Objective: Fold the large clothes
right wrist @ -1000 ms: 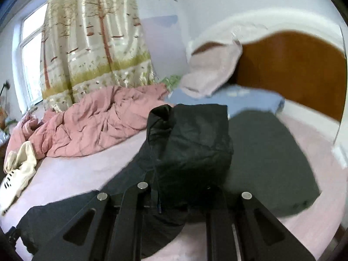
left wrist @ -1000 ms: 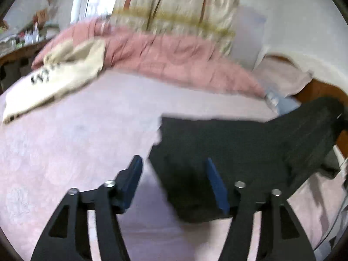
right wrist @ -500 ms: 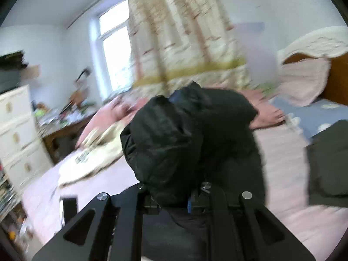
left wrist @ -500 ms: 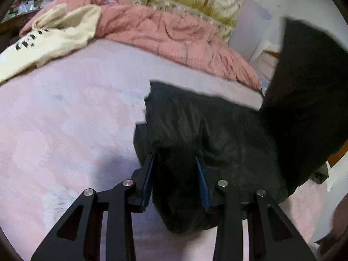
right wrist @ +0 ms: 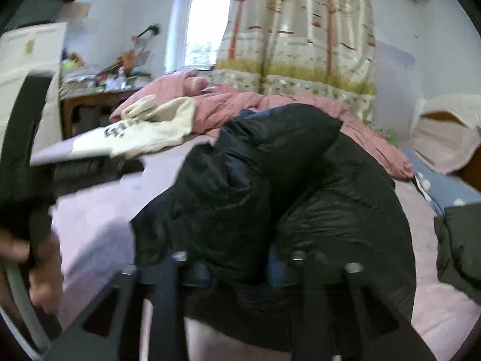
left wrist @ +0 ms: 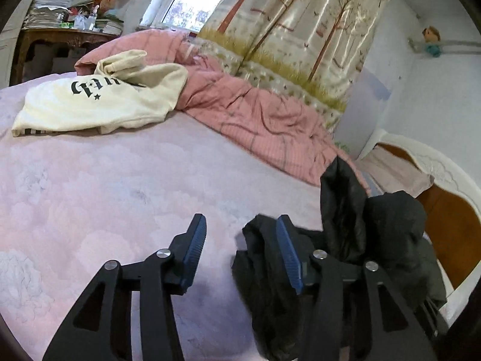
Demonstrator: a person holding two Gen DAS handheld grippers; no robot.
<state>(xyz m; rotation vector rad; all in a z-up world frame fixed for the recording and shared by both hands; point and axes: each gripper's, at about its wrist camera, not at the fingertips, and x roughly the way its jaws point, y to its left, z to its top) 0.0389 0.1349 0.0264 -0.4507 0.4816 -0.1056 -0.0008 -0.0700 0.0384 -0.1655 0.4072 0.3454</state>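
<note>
A black puffy garment (right wrist: pixel 270 198) lies bunched on the pink bed sheet (left wrist: pixel 90 186). My right gripper (right wrist: pixel 237 267) is shut on a fold of it, and the fabric bulges up over the fingers and hides them. In the left wrist view the same garment (left wrist: pixel 354 234) sits at the lower right. My left gripper (left wrist: pixel 240 240) is open and empty; its right blue pad (left wrist: pixel 288 255) is beside the garment's edge, its left pad (left wrist: pixel 195 240) over bare sheet. The left gripper (right wrist: pixel 87 168) also shows, blurred, at the left of the right wrist view.
A cream sweatshirt with black lettering (left wrist: pixel 99 99) lies at the far left of the bed beside a crumpled pink quilt (left wrist: pixel 255 108). A dark folded garment (right wrist: pixel 460 246) lies at the right. Pillows and a wooden headboard (left wrist: pixel 451 234) stand at the right, a cluttered desk (left wrist: pixel 60 30) at the far left.
My left gripper has opened, let go of the black garment and drawn back left. My right gripper has carried its fold across and lowered it onto the rest of the garment.
</note>
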